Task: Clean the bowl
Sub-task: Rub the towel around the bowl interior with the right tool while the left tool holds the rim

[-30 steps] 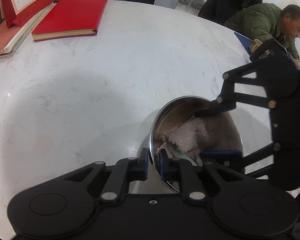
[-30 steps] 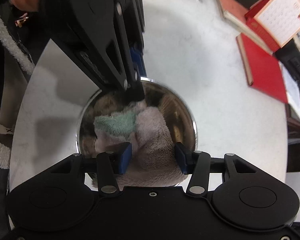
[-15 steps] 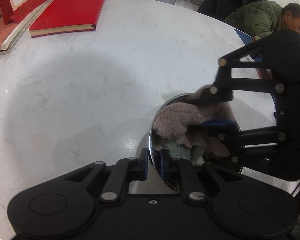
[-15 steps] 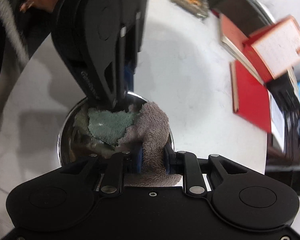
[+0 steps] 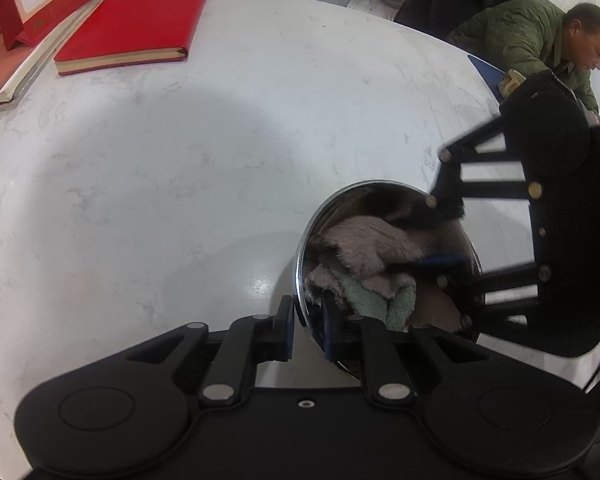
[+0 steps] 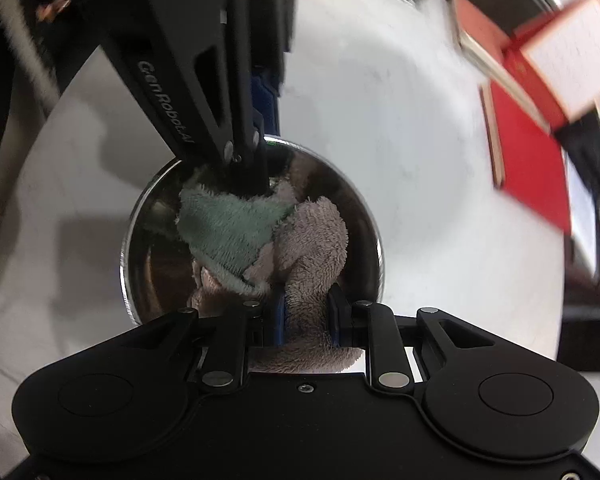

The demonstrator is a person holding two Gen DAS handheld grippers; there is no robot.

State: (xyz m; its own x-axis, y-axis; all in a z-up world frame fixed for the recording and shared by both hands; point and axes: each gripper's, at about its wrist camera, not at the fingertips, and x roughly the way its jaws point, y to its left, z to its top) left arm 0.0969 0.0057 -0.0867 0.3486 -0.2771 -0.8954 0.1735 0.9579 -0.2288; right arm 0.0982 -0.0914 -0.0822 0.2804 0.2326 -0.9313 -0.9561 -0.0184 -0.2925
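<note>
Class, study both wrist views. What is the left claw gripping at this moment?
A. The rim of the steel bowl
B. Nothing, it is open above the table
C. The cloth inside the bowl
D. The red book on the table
A. The left claw has one finger outside and one inside the wall of the steel bowl, pinching its rim, while the right claw clamps the cloth.

- Left gripper (image 5: 307, 322): matte black linkage arms, silver rivets, blue finger pads.
- Right gripper (image 6: 306, 316): same black build, round side discs, blue pads.
- White "GenRobot" lettering on one arm.
</note>
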